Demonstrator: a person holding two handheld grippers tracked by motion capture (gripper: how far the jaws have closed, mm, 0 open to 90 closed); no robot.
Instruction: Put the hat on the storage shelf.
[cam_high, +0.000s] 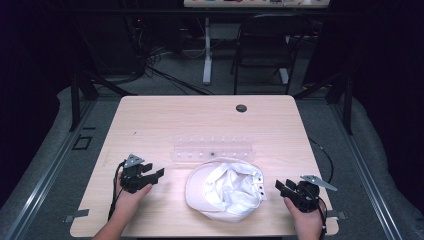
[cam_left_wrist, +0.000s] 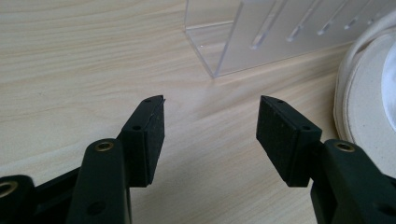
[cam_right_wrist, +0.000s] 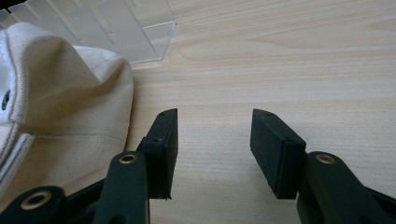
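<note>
A white cap (cam_high: 225, 189) lies upside down on the wooden table (cam_high: 200, 120), between my two grippers. Just behind it stands a clear acrylic rack (cam_high: 212, 149) with a row of slots. My left gripper (cam_high: 153, 176) rests to the left of the cap, open, with bare table between its pads. In the left gripper view the cap's brim (cam_left_wrist: 369, 98) shows at the right edge and the rack (cam_left_wrist: 280, 37) ahead. My right gripper (cam_high: 281, 187) sits to the right of the cap, open and empty. In the right gripper view the cap's crown (cam_right_wrist: 60, 102) lies at the left.
A small round cable hole (cam_high: 241, 108) marks the table's far side. A black folding chair (cam_high: 262, 45) and a white desk leg (cam_high: 207, 50) stand beyond the table. Black cables trail over the floor at the back left and by the right edge.
</note>
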